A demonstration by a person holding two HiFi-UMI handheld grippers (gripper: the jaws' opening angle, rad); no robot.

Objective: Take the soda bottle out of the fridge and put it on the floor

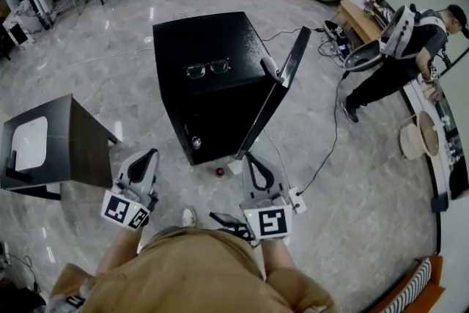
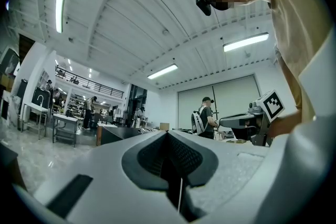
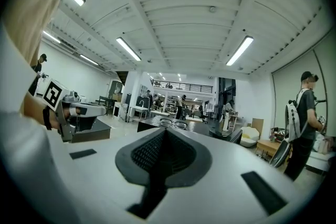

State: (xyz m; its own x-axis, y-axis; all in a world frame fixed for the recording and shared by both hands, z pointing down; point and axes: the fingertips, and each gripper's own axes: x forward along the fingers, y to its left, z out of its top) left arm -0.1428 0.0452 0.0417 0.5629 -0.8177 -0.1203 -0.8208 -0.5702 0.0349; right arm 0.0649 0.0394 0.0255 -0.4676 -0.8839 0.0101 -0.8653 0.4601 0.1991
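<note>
Seemingly, the bottle (image 1: 196, 142) is standing low inside the open fridge (image 1: 183, 40), straight ahead, roughly midway between left gripper (image 1: 143, 166) and right gripper (image 1: 256, 171); both are holding nothing, jaws together.

My left claw (image 1: 149, 157) has its jaws pressed together with nothing between them; my right claw (image 1: 251, 160), off to its right, is closed and empty too; both point forward.

The head view looked steeply down on the black fridge (image 1: 209, 77) from close in front. Each gripper view sat low behind its own jaws, tilted up at the ceiling (image 2: 131, 18). All three shared the bystander (image 1: 399, 48); the right one apparently caught the fridge top too.
</note>
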